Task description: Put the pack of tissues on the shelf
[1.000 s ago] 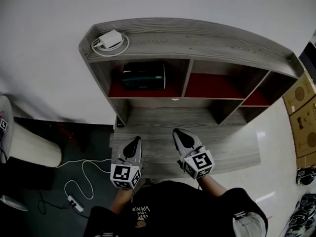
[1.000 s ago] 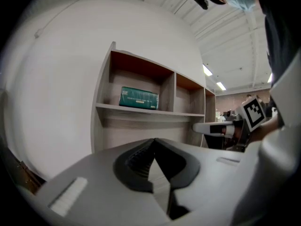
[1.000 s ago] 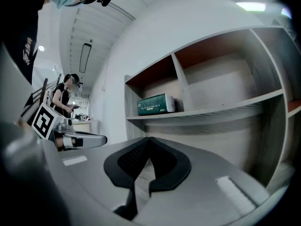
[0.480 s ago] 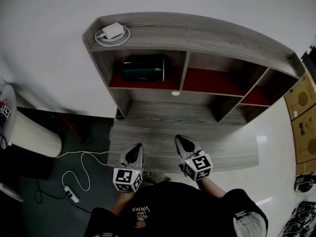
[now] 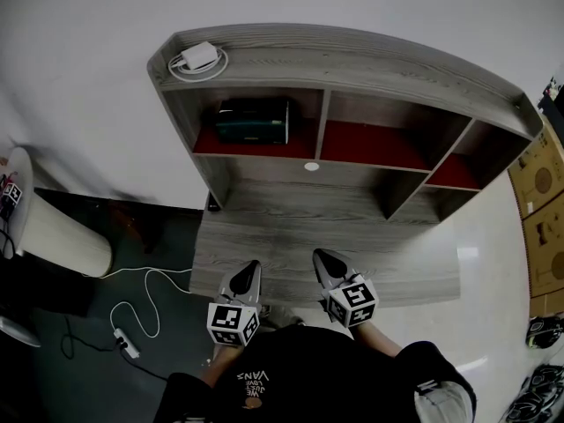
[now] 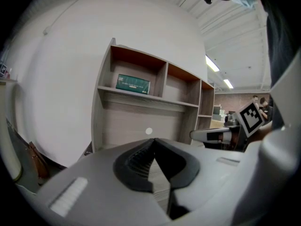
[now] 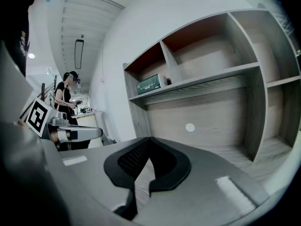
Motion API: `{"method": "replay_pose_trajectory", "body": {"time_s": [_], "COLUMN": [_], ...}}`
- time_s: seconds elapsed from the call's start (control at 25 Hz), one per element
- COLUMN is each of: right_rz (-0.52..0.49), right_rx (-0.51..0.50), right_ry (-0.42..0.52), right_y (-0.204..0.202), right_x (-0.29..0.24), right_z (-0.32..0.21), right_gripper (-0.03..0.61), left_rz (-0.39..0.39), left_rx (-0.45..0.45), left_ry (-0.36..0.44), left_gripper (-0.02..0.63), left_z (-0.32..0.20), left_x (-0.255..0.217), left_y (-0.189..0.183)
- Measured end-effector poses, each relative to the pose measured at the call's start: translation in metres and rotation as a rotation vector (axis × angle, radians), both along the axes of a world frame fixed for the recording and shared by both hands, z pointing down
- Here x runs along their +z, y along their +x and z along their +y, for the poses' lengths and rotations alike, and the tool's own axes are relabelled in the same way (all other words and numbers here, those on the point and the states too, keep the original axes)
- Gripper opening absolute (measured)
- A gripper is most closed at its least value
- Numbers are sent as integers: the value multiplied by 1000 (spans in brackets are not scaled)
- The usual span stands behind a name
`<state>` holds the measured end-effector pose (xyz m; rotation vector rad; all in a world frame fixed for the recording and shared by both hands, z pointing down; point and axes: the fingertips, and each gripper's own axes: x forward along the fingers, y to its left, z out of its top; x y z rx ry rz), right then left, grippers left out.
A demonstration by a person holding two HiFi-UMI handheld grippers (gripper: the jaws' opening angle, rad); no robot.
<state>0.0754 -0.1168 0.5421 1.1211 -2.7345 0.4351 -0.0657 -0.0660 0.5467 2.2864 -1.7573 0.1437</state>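
Left tool (image 5: 250, 266) and right tool (image 5: 320, 256) are both clamped fully shut with nothing between the jaws, hovering side by side over the near edge of the counter (image 5: 370, 236). And the pack of tissues (image 5: 254, 121)? It's sitting in the far-left compartment of the shelf (image 5: 379, 60), lying flat on the red floor of that bay, well apart from both tools, so the job looks done from here. If it needed another touch, I'd expect a light, squashy pack in a slick wrapper: take it across its narrow width, near the middle, with a gentle squeeze so it neither buckles nor slides out. Not much room in there, mind, with the shelf's top board close above and the divider (image 5: 320, 117) just right of the pack. Up on top at the far left, a white charger (image 5: 200, 56) rests inside its coiled lead. Nothing sits on the counter between tools and shelf. Down left, a cable (image 5: 150, 293) trails across the floor.
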Motion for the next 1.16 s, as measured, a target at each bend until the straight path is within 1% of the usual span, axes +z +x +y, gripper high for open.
{"method": "replay_pose_trajectory", "body": {"time_s": [0.16,0.4,0.64,0.8,0.96,1.16], "right_rz": [25,10,4,-4,3,-4], "right_rx": [2,-9,-4,0,-7,0], "right_ry": [33,42,44,44,23,38], "right_y": [5,6,11,13,13,15], "right_x": [3,-2,-6,-6,-8,-9], "right_z": [0,2,2,1,3,-1], "right_gripper": [3,3,3,3,3,3], "left_rz": [3,5,10,7,6,18], "left_rx": [-2,-28,-33,-48,-43,-45], "left_ry": [14,13,23,-3,17,10], "left_gripper": [52,52,52,52,52,52], "left_z": [3,8,11,12,10,10], "left_x": [-3,-1,-6,-4,-6,-4], "left_y": [3,1,4,5,7,9]}}
